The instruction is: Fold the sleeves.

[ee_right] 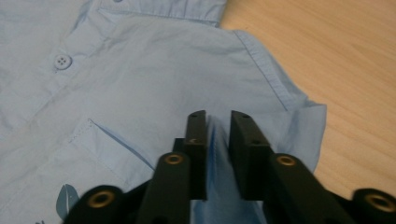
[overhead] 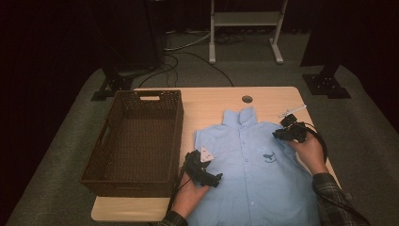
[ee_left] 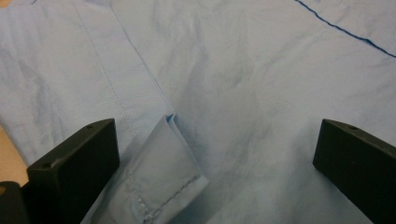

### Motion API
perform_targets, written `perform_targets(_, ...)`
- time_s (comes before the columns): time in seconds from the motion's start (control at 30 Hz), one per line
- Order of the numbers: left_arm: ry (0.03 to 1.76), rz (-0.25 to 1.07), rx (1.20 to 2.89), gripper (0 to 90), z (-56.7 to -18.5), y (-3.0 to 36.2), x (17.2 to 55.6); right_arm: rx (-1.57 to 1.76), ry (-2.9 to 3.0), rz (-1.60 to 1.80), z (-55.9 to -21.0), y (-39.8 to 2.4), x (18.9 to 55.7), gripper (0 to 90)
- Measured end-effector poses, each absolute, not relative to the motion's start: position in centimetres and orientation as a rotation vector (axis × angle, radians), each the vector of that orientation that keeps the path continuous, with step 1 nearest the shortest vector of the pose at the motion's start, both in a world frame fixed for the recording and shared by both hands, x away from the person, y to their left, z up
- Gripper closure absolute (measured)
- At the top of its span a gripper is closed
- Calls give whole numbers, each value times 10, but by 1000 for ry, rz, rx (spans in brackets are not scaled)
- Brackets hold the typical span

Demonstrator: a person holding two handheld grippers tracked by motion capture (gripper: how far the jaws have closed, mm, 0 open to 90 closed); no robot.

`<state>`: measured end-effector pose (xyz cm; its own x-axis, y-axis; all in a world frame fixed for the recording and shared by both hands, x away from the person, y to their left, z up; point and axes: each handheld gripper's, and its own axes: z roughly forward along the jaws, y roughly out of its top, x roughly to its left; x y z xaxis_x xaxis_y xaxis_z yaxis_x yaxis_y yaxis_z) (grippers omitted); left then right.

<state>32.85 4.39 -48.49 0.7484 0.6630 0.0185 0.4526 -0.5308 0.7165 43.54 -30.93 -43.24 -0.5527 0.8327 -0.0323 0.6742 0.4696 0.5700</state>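
The right gripper (ee_right: 218,122) has its jaws a narrow gap apart with a raised ridge of the light blue short-sleeved button shirt (overhead: 254,160) between them, though whether the pads press on the cloth I cannot tell; the left gripper (ee_left: 215,154) stands wide open over a folded sleeve hem, holding nothing. The one shirt lies flat, collar toward the far edge of the pale wooden counter (overhead: 211,101), its lower hem cut off at the near edge. One dark brown woven basket (overhead: 136,141) sits at the counter's left edge, its near wall in shadow.
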Motion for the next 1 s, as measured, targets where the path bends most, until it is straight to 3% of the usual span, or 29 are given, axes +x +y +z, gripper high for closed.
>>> perform_targets(0.23,832,377,2221,0,-485,44,329,1286,2368,810,-424,-315,428,466)
perform_targets(0.3,834,376,2219,0,-485,44,328,1289,2345,855,-422,-319,424,337)
perform_targets(0.4,834,377,2220,0,-485,44,329,1274,2343,886,-422,-321,420,282)
perform_targets(0.43,833,377,2221,0,-485,44,329,1249,2342,897,-422,-322,416,193)
perform_targets(0.57,834,376,2222,0,-485,44,329,1228,2319,934,-423,-323,409,142)
perform_targets(0.67,834,376,2222,0,-485,44,328,1165,2296,970,-424,-321,403,3)
perform_targets(1.0,834,376,2222,0,-485,44,329,1128,2285,1131,-434,-312,392,0)
